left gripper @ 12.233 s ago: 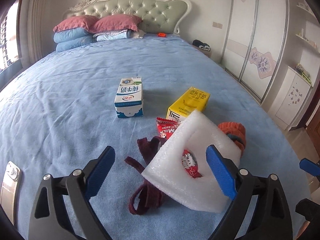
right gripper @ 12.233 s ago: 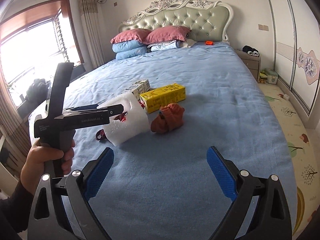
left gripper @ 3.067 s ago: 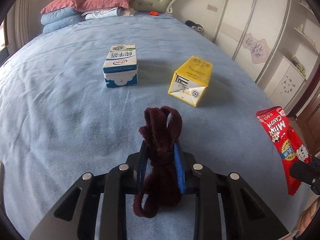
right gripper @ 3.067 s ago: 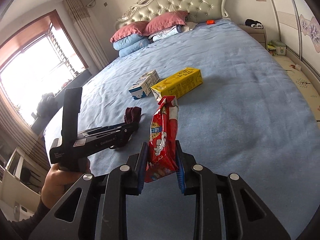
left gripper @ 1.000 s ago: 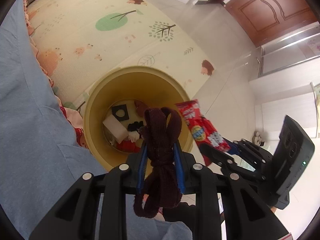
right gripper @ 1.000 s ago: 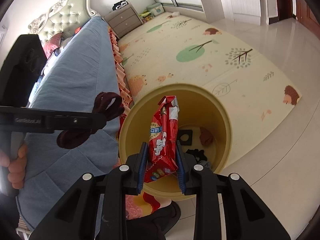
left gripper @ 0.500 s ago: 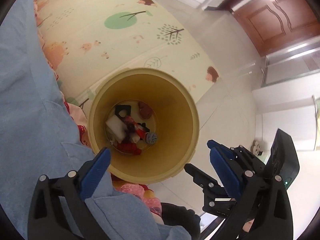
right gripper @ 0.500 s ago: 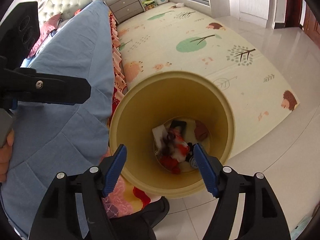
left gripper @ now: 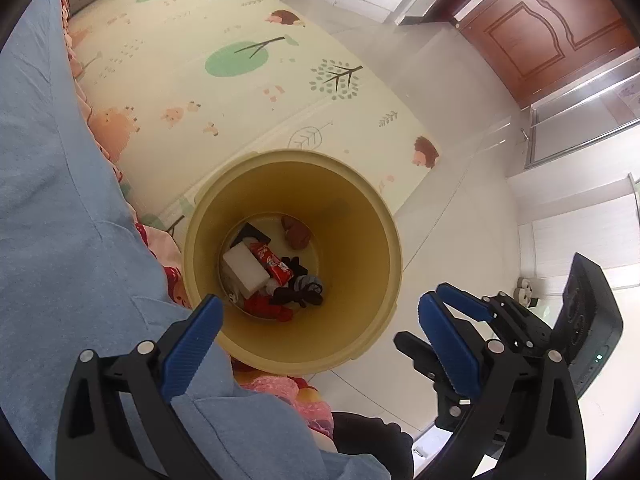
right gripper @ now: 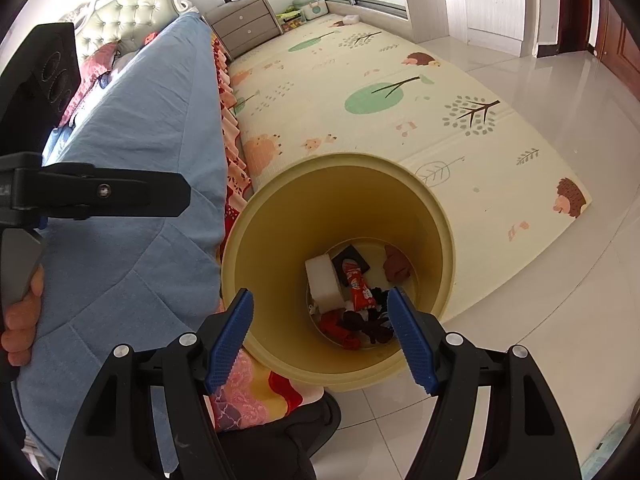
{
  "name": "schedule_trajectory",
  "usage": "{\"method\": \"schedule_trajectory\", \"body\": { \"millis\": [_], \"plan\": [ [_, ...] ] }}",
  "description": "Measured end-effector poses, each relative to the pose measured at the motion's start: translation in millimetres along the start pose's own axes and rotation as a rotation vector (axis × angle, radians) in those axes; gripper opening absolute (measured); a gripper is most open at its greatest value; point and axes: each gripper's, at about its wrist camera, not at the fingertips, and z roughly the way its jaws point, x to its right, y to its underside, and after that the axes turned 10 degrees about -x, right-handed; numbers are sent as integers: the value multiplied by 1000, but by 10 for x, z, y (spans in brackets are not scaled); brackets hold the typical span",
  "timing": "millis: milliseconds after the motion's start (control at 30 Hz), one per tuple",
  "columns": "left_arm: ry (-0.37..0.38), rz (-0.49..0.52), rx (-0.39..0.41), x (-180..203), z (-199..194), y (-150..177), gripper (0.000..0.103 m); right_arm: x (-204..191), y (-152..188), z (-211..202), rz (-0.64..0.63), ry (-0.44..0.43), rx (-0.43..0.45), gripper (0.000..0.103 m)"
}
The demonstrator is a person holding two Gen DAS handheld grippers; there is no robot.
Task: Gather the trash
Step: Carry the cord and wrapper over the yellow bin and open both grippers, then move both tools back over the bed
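Drop step judged complete: left tool (left gripper: 316, 328) and right tool (right gripper: 320, 336) both wide and holding nothing above yellow bin (left gripper: 360, 216) beside bed (right gripper: 160, 128) at 9 o'clock, candy wrapper (left gripper: 272, 262) inside; next, back to bed for remaining trash.

Yellow bin (left gripper: 384, 240); red wrapper (left gripper: 272, 264); white foam (left gripper: 244, 272); blue bedspread (left gripper: 48, 200); cream mat (left gripper: 224, 80), tree-and-hedgehog print.

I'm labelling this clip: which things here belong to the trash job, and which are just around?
Job:
yellow bin
candy wrapper
white foam block
dark cloth strip
left gripper
right gripper

Around:
blue bedspread
play mat
nightstand
wooden door
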Motion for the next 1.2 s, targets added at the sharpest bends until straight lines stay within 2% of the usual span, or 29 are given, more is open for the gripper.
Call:
{"method": "schedule_trajectory", "body": {
  "millis": [167, 300, 433, 533, 600, 667, 733, 933, 1033, 1200],
  "plan": [
    [-4, 13, 78, 34, -140, 61, 97, -55, 48, -142, -5, 4, 27, 68],
    [3, 32, 170, 78, -334, 142, 97, -180, 114, -386, -28, 1, 99, 68],
    [34, 58, 292, 105, -645, 308, 97, -397, 179, -686, -95, 9, 184, 68],
    [17, 70, 399, 88, -938, 520, 97, -650, 237, -877, -177, 35, 262, 72],
    [-21, 63, 504, 44, -1161, 717, 98, -833, 302, -992, -216, 49, 355, 88],
    [-81, 46, 611, -39, -1376, 941, 99, -1007, 325, -1049, -242, 21, 396, 88],
    [-139, 32, 681, -157, -1570, 1159, 99, -1190, 323, -1088, -268, -27, 409, 89],
    [-276, -78, 812, -737, -2109, 1846, 99, -1891, 283, -1121, -363, -127, 443, 93],
    [-346, -166, 855, -1130, -2360, 2194, 99, -2330, 287, -1086, -429, -170, 439, 93],
    [-439, -320, 890, -1807, -2689, 2707, 99, -3199, 388, -966, -546, -182, 442, 95]
  ]
}}
